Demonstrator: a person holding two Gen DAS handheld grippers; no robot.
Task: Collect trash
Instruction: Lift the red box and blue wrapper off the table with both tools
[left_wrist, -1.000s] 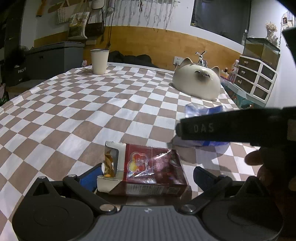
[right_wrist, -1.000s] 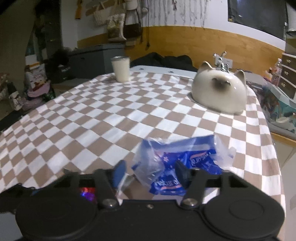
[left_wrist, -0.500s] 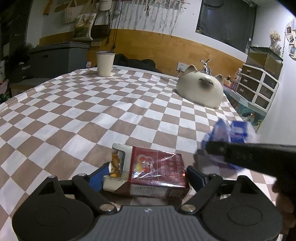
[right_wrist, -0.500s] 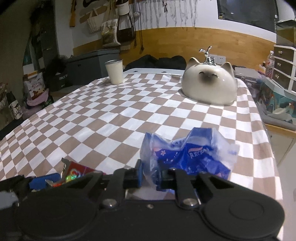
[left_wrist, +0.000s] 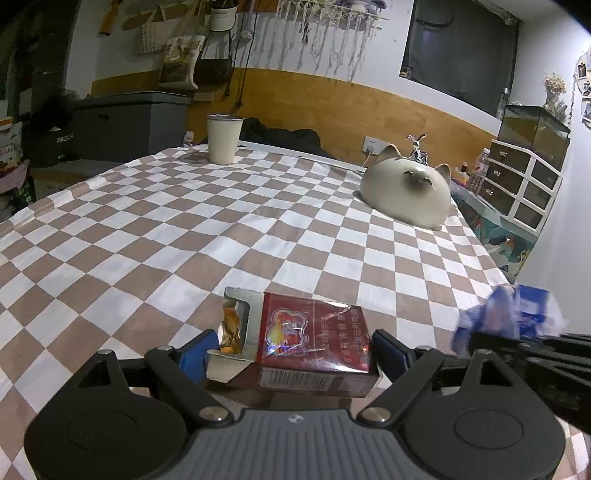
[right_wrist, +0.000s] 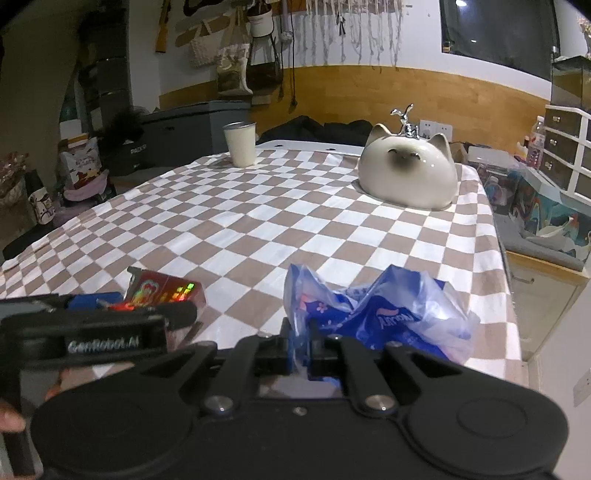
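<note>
Two grippers are in my views, both low over the near edge of the worktop (left_wrist: 229, 236). My right gripper (right_wrist: 301, 350) has its jaws pressed together on a crumpled blue plastic wrapper (right_wrist: 376, 317); they have just been closing, and the film is pinched between the fingertips while the rest of it billows up and to the right. In the left wrist view that same wrapper (left_wrist: 506, 314) shows at the far right, at the tip of the right gripper. My left gripper (left_wrist: 291, 349) has its jaws wide apart, one blue pad on either side of a red cigarette pack (left_wrist: 314, 343) that lies flat on the checked cloth with its torn silver end to the left. I cannot tell whether the pads touch the pack. Further out, a cream cat-shaped ceramic piece (right_wrist: 408, 173) sits toward the far right of the worktop, and a pale cup (right_wrist: 241, 144) stands upright near the far edge, well apart from both pieces of trash.
</note>
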